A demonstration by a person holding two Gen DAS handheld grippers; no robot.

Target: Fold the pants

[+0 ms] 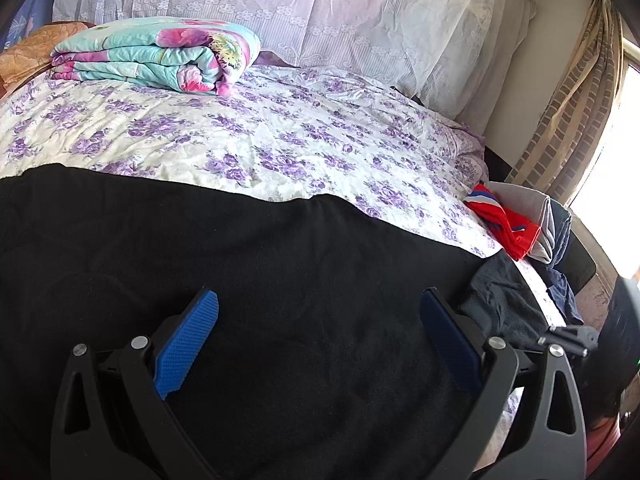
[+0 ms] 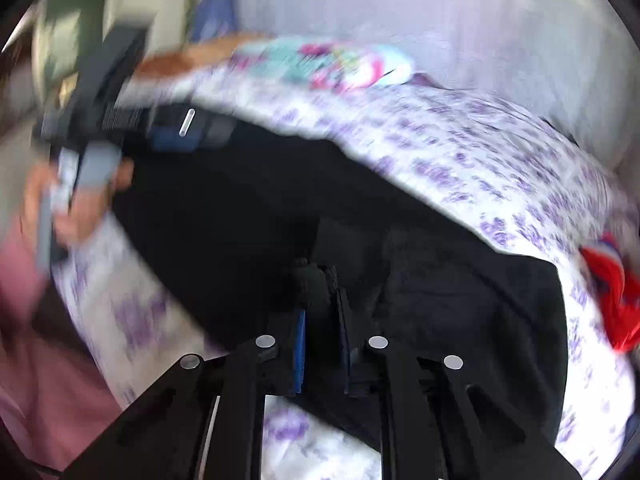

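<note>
We have the black fleece pants (image 1: 248,280) lying on the purple-flowered bed (image 1: 280,136), barely folded: our right gripper (image 2: 322,300) pinches their edge, our left gripper (image 1: 320,332) hovers spread above.

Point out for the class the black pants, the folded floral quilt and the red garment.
black pants (image 1: 256,264): left wrist view, flat middle of the cloth.
folded floral quilt (image 1: 156,56): left wrist view, its top fold.
red garment (image 1: 500,220): left wrist view, its middle.
</note>
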